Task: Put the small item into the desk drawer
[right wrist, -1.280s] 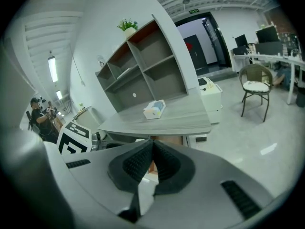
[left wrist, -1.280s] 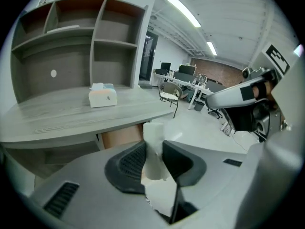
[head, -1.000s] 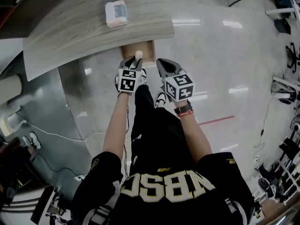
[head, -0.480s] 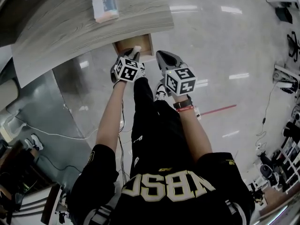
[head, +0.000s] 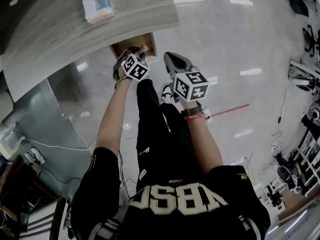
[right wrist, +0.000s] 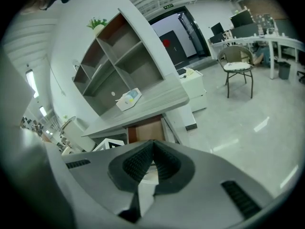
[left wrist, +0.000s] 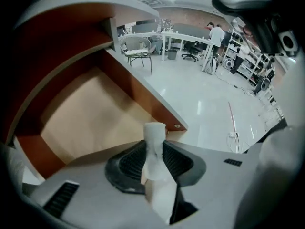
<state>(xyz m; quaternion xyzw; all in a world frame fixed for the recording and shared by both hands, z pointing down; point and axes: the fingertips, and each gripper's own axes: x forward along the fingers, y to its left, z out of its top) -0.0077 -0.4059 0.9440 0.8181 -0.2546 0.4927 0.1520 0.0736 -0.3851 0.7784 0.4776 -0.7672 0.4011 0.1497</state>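
Note:
My left gripper point(left wrist: 153, 149) is shut on a small white stick-shaped item point(left wrist: 153, 147), which pokes up between the black pads. It hangs over the open wooden desk drawer point(left wrist: 90, 113), whose pale bottom looks bare. In the head view the left gripper point(head: 137, 54) reaches into the drawer point(head: 122, 48) under the grey desk top point(head: 65, 31), and the item's tip point(head: 143, 49) shows just past it. My right gripper point(head: 172, 63) hovers to the right of the drawer over the floor, jaws shut with nothing between them point(right wrist: 151, 154).
A white tissue pack point(head: 97, 4) lies on the desk top. The drawer's red-brown side wall point(left wrist: 157, 106) runs on the right of the left gripper. Grey shelving point(right wrist: 119, 70) stands behind the desk. Glossy floor point(head: 240, 44) spreads to the right, with chairs and desks far off.
My left gripper has moved forward with the white item, from in front of the drawer to over its inside. The right gripper has stayed close to where it was.

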